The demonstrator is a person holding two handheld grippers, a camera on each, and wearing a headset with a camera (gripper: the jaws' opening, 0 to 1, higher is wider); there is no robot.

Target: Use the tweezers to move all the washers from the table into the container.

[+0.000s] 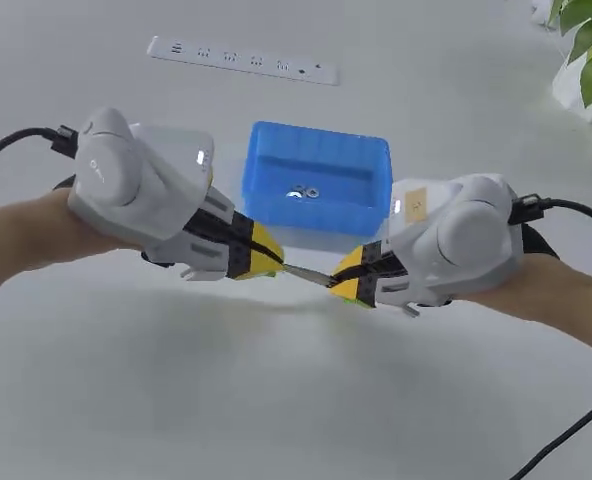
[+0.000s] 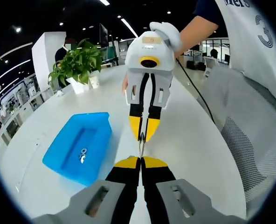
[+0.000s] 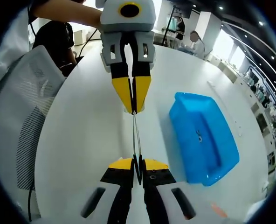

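Fingers (image 1: 262,243) with yellow tips on the left gripper (image 1: 273,264) are pinched on one end of the thin silver metal tweezers (image 1: 306,272), and those of the right gripper (image 1: 341,281) are pinched on the other end, so the tool hangs between the two sets of tips just above the white table (image 1: 276,400). This looks like a hand-over or re-grip. It would go best if one clamp holds firm while the other eases off squarely, with no pull along the tool and no twist that would spring it loose. The tweezers' long axis runs straight from one pair of tips to the other, roughly level, dipping slightly toward the right fingers in the head view. I cannot tell which end carries the points. The rectangular blue plastic container (image 1: 276,212) sits just beyond the fingers, with small metal washers (image 1: 303,192) lying on its floor.
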